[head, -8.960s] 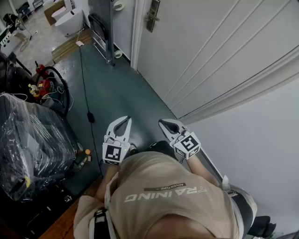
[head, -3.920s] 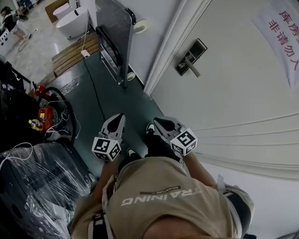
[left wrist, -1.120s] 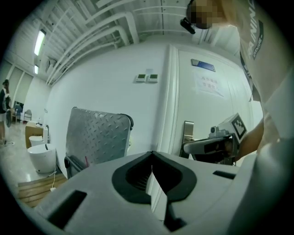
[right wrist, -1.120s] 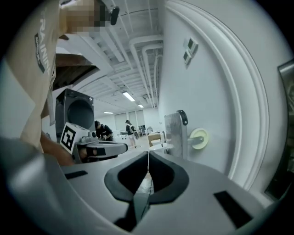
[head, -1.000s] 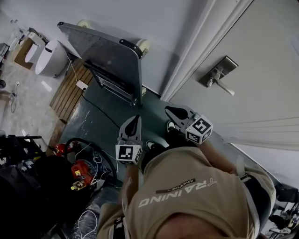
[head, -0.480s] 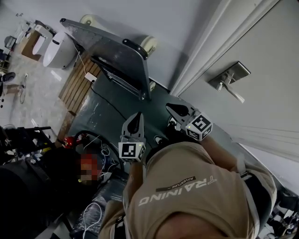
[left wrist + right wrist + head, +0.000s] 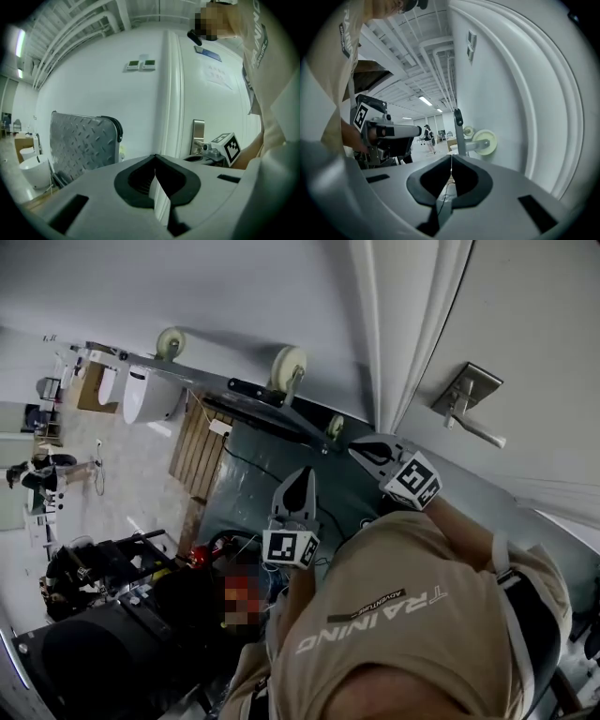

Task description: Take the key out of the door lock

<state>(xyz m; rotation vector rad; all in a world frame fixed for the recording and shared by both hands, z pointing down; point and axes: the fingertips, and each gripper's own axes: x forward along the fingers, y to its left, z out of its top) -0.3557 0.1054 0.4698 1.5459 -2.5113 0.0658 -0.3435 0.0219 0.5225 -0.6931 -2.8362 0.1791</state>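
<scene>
Door lock (image 7: 466,393); any key is too small to make out. Left gripper (image 7: 302,476) and right gripper (image 7: 364,448), both clenched empty, sit left of the lock, not touching it.

Two tools (image 7: 302,474) (image 7: 357,448) — one door handle (image 7: 466,409), three cart wheels (image 7: 288,367)

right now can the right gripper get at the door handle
Probably yes: nothing stands between the right gripper and the handle. But its shut jaws aim off to one side of the handle, so it would have to turn first.
</scene>
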